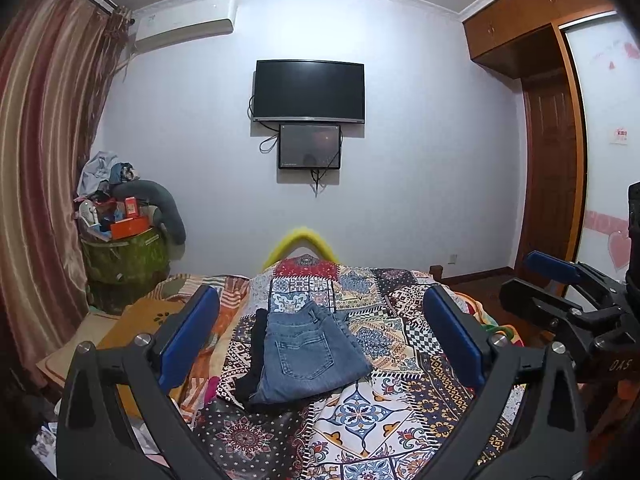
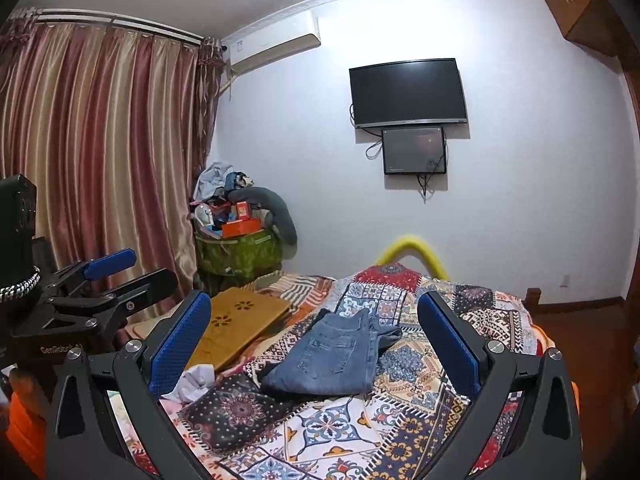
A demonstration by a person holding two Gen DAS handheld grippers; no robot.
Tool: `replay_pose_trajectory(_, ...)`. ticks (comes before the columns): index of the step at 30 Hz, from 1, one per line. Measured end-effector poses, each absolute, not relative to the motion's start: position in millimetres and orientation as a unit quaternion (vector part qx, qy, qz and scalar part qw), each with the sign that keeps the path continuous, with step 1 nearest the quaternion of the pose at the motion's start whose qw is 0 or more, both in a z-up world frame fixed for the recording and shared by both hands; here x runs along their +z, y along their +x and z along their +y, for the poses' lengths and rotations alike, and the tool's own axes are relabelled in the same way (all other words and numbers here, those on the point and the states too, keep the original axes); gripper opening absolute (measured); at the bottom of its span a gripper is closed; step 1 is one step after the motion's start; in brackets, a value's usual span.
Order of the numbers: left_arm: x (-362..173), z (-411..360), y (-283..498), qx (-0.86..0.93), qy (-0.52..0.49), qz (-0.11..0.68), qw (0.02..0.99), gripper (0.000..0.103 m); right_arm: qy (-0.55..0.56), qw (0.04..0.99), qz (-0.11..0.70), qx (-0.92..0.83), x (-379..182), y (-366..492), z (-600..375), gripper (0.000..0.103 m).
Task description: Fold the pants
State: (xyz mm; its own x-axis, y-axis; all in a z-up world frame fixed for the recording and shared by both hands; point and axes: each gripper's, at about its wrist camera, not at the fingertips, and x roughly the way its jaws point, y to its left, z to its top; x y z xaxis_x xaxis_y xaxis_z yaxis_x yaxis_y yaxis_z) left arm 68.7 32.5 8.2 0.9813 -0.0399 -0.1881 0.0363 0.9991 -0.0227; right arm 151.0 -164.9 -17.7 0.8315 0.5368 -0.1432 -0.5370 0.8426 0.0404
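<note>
Blue jeans (image 1: 308,354) lie folded into a compact stack on the patterned bedspread (image 1: 400,412), back pocket up, with a black garment (image 1: 256,352) under their left edge. They also show in the right wrist view (image 2: 336,356). My left gripper (image 1: 320,340) is open and empty, held above the bed with the jeans between its blue pads. My right gripper (image 2: 316,344) is open and empty, likewise short of the jeans. The right gripper also shows at the right edge of the left wrist view (image 1: 568,300), and the left gripper at the left of the right wrist view (image 2: 100,284).
A yellow-brown wooden board (image 2: 236,328) lies on the bed's left side, with white cloth (image 2: 196,380) beside it. A green basket piled with clutter (image 2: 236,252) stands by the curtain (image 2: 100,152). A yellow footboard arch (image 2: 412,250), wall TV (image 2: 408,92) and wardrobe (image 1: 560,120) lie beyond.
</note>
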Motion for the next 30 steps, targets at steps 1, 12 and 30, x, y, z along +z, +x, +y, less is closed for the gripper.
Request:
replay_pose_trajectory(1,8.2,32.8,68.9,-0.02,-0.01,0.095,0.995,0.103,0.0,0.957,0.075,0.28,-17.4,150.8,-165.0,0.103)
replay_pose_trajectory(12,6.7,35.2,69.0,-0.021,-0.011,0.098,0.995,0.103,0.005,0.957,0.081,0.279,-17.4,151.7,-166.3,0.103)
replay_pose_trajectory(30,3.5,34.5,70.3,-0.035,-0.008,0.103,0.994,0.103,0.014,0.958,0.085,0.274,-16.6,152.5,-166.1,0.103)
